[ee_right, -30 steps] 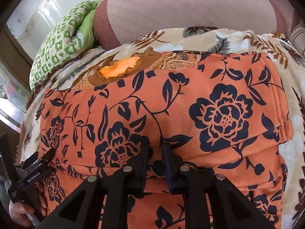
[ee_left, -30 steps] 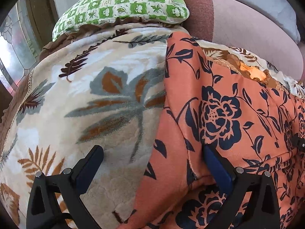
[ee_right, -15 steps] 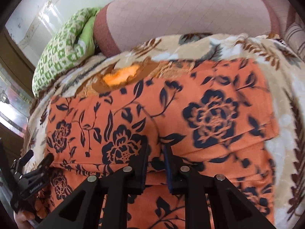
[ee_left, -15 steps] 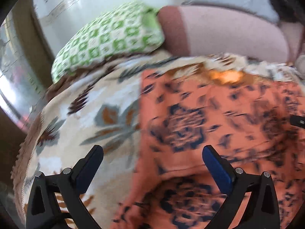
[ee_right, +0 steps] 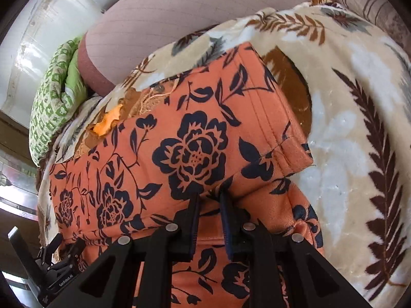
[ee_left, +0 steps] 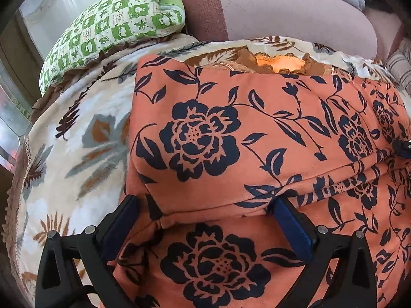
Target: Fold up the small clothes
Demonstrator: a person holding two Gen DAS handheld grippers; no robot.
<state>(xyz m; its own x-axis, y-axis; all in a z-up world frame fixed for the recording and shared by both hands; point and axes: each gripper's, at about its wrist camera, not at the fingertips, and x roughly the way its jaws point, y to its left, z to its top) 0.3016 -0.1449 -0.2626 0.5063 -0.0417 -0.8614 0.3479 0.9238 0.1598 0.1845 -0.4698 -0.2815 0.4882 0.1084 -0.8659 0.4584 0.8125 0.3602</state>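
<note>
Right wrist view: the right gripper, clenched on the orange floral garment, had swung its folded edge sideways; the left gripper stayed released, so the fold looked nearly laid

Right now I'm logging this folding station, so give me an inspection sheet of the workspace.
Surface: leaf-print blanket, soft and uneven.
Job's things: orange floral garment, doubled over, fold edge nearest the cameras.
Clutter: brown embroidered cloth behind the garment.
Grippers: left tool wide open, straddling the fold edge; right tool pinching the fold edge.
Cables: nothing seen.
Surroundings: green checked pillow, pink cushion, striped fabric.
</note>
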